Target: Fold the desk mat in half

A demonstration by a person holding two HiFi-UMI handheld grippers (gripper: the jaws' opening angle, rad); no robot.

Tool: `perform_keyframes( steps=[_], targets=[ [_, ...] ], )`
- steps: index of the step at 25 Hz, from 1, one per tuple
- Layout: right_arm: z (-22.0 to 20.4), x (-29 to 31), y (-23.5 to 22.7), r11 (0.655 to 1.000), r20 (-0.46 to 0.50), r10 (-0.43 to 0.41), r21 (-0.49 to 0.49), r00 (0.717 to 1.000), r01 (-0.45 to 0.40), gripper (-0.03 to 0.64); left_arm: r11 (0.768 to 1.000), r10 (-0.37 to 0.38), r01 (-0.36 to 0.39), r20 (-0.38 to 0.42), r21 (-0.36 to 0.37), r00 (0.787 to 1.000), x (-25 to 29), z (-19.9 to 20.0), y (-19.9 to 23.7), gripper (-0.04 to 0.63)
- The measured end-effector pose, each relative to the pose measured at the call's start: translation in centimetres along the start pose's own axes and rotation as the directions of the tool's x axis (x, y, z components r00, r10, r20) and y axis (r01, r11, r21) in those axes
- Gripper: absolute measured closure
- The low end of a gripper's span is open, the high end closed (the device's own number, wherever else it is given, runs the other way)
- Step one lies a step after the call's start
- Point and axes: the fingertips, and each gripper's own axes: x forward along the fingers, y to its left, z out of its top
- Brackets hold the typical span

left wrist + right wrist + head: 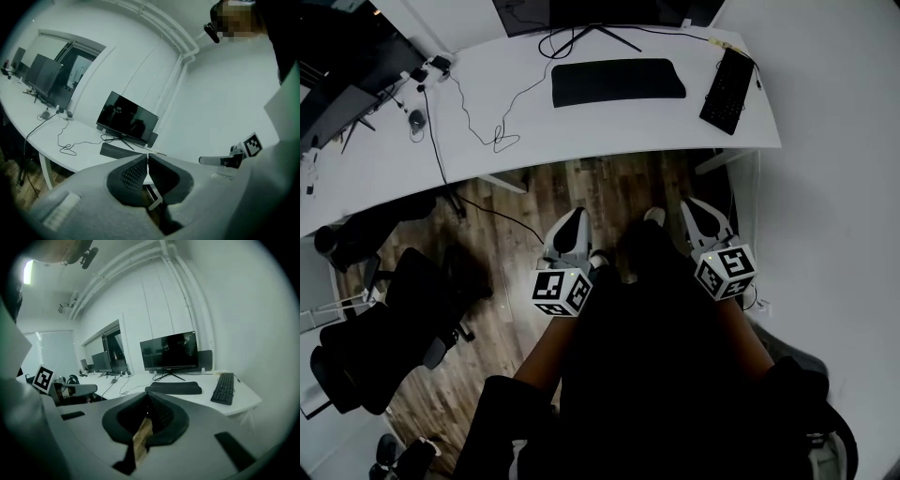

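Your left gripper (572, 220) and right gripper (701, 211) are both closed with nothing in them, near your body and well apart from the desk (609, 127). The desk mat (618, 82) lies there below the monitor (591, 11). It looks already folded, so little seems left to do.

L gripper (574, 218), R gripper (696, 208) — jaws together

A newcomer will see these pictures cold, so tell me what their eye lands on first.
The black desk mat stands out most, a dark slab on the white desk before the monitor. Next come the left claw and right claw, both shut and empty, over the wooden floor short of the desk. A black keyboard lies slanted at the desk's right end.
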Motion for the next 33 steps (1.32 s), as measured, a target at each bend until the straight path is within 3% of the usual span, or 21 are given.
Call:
perform_keyframes(
  steps=[7,14,23,33],
  targets=[
    [-0.4,-1.1,1.2,1.0,0.019,-0.013,0.02,1.0,0.013,0.617,0.999,0.051,-0.051,0.027,-0.008,0.998,-4.3,-0.4,1.2,0.568],
    [1.0,-1.1,1.0,0.998,0.04,0.0,-0.061,0.999,0.002,0.617,0.997,0.068,-0.071,0.066,0.043,0.996,-4.8,1.2,0.8,0.568],
    [1.7,-1.1,-0.6,0.999,0.058,-0.013,-0.034,0.998,0.015,0.617,0.994,0.097,-0.1,0.074,0.036,0.993,-2.6,2.2,-0.3,0.568],
    [3.0,-0.8,-4.9,0.997,0.052,-0.073,-0.016,0.996,0.074,0.617,0.999,0.032,-0.033,0.028,0.036,0.999,2.3,2.4,-2.2,0.568]
  ],
)
